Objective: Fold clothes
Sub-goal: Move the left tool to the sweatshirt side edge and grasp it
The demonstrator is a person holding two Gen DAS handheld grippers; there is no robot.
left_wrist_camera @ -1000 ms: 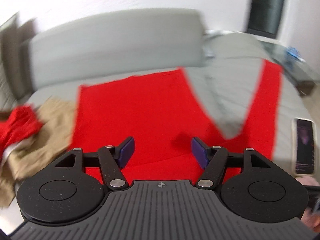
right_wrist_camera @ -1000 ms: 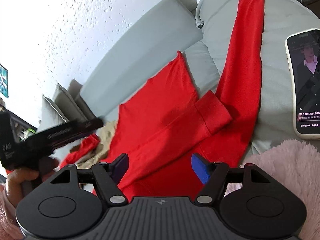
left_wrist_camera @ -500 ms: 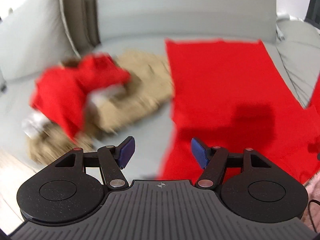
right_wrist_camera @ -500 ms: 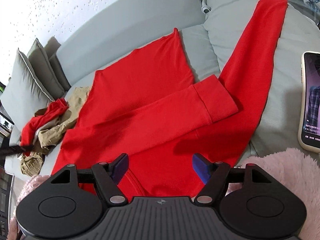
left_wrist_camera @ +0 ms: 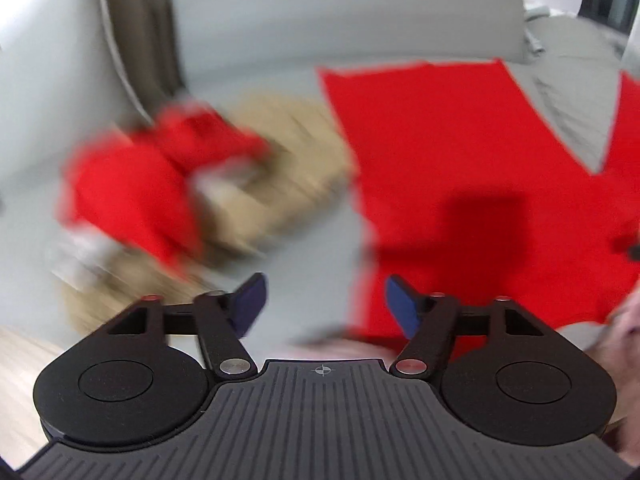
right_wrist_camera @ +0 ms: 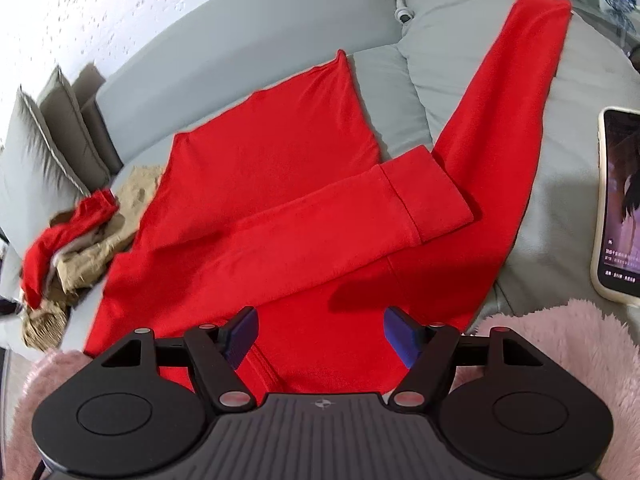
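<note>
A red long-sleeved shirt [right_wrist_camera: 272, 184] lies spread flat on the grey sofa [right_wrist_camera: 384, 92]. One sleeve [right_wrist_camera: 424, 200] is folded across the body; the other sleeve [right_wrist_camera: 512, 100] stretches away to the far right. My left gripper [left_wrist_camera: 325, 284] hovers over bare sofa seat just off the left edge of the shirt [left_wrist_camera: 460, 168]. Its jaws are closing with nothing between them. My right gripper [right_wrist_camera: 320, 316] is open above the near part of the shirt, by the collar seam, and grips nothing.
A crumpled heap of tan and red clothes [right_wrist_camera: 72, 240] lies left of the shirt, blurred in the left wrist view [left_wrist_camera: 168, 192]. A phone [right_wrist_camera: 620, 208] with a lit screen rests on the seat at the right. Fluffy pink sleeves [right_wrist_camera: 560, 332] flank the right gripper. Cushions [right_wrist_camera: 48, 140] stand at the far left.
My left gripper swung left from over the shirt's middle to its left edge, bringing the clothes heap into view, and its jaws narrowed. The right gripper rolled and drew a little nearer the shirt.
</note>
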